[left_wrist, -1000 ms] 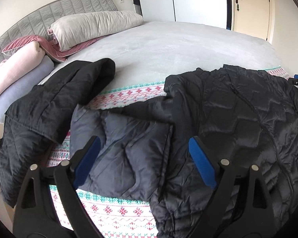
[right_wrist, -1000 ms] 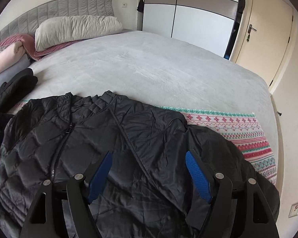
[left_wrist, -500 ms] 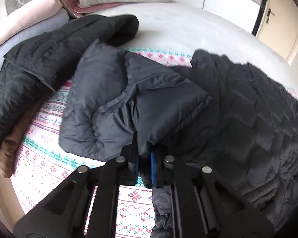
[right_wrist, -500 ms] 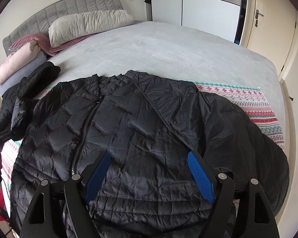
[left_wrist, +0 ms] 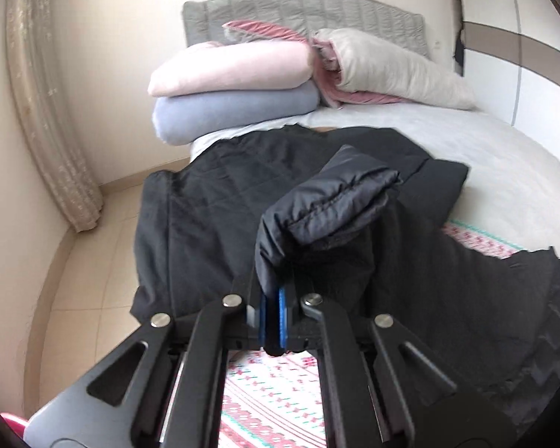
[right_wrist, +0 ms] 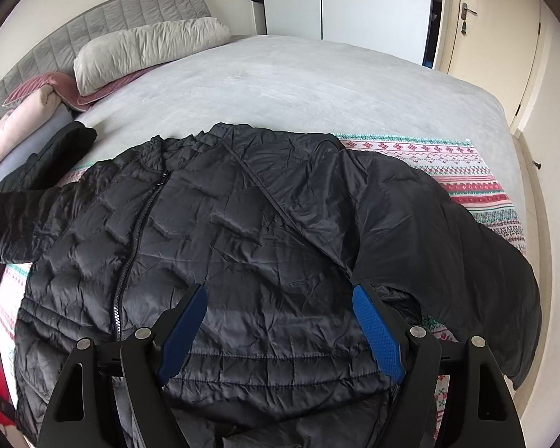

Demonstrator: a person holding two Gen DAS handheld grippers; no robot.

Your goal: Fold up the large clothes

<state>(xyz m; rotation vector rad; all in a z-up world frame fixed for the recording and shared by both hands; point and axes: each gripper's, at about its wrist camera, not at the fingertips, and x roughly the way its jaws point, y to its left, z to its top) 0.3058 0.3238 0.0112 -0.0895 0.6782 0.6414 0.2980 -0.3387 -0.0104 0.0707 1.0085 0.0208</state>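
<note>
A black quilted jacket [right_wrist: 242, 231] lies front up with its zip closed on a patterned blanket [right_wrist: 466, 183] on the bed. My left gripper [left_wrist: 273, 298] is shut on the jacket's sleeve [left_wrist: 332, 201] and holds it lifted, so the cuff end droops over the pads. In the right wrist view that sleeve [right_wrist: 11, 224] stretches off to the left edge. My right gripper [right_wrist: 280, 298] hangs open above the jacket's lower front, with nothing between its fingers. The other sleeve [right_wrist: 448, 242] lies out to the right.
A second black garment [left_wrist: 212, 201] lies spread beneath the lifted sleeve at the bed's corner. Stacked pillows [left_wrist: 235, 89] and a grey headboard [left_wrist: 302, 11] stand behind it. A curtain [left_wrist: 44, 112] and tiled floor [left_wrist: 93, 261] are on the left; wardrobe [right_wrist: 347, 11] and door [right_wrist: 489, 26] are beyond the bed.
My left gripper closed on the jacket's sleeve, then lifted it and swung round toward the pillows. My right gripper shifted a little over the jacket and stayed open.
</note>
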